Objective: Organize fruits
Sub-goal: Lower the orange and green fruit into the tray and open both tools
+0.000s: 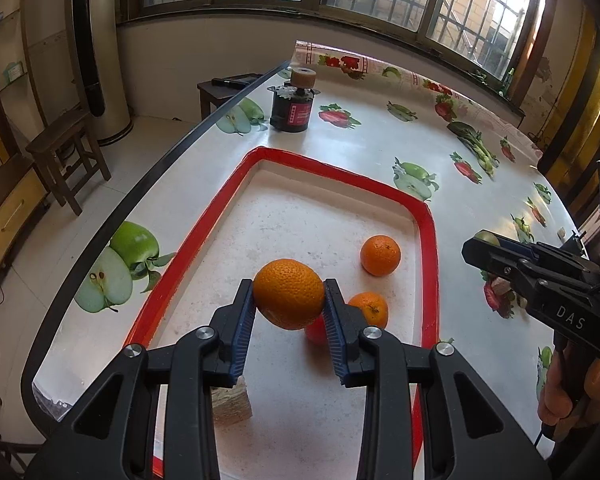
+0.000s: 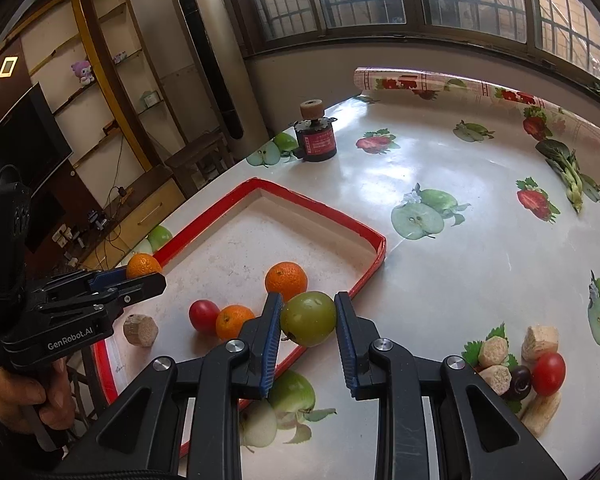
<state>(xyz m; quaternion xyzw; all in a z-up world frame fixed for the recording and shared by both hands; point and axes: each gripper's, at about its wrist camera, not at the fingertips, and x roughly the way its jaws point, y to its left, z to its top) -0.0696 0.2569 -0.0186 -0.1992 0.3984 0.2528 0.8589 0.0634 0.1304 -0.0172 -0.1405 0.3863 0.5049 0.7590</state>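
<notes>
My left gripper point(image 1: 289, 300) is shut on an orange point(image 1: 289, 298) and holds it above the red-rimmed tray point(image 1: 428, 240). Two more oranges point(image 1: 380, 255) point(image 1: 369, 309) and a red fruit point(image 1: 315, 333) lie in the tray. My right gripper point(image 2: 307, 318) is shut on a green fruit point(image 2: 308, 318) and holds it over the tray's right rim point(image 2: 364, 280). The left gripper point(image 2: 140, 276) with its orange point(image 2: 143, 265) shows at the left of the right wrist view. The right gripper point(image 1: 476, 250) shows at the right of the left wrist view.
A black can with a cork top point(image 1: 292, 110) stands beyond the tray. A cork block point(image 1: 230, 404) lies in the tray's near end. On the table at right lie several cork pieces point(image 2: 540, 342), a red tomato point(image 2: 548, 373) and a dark fruit point(image 2: 518, 382).
</notes>
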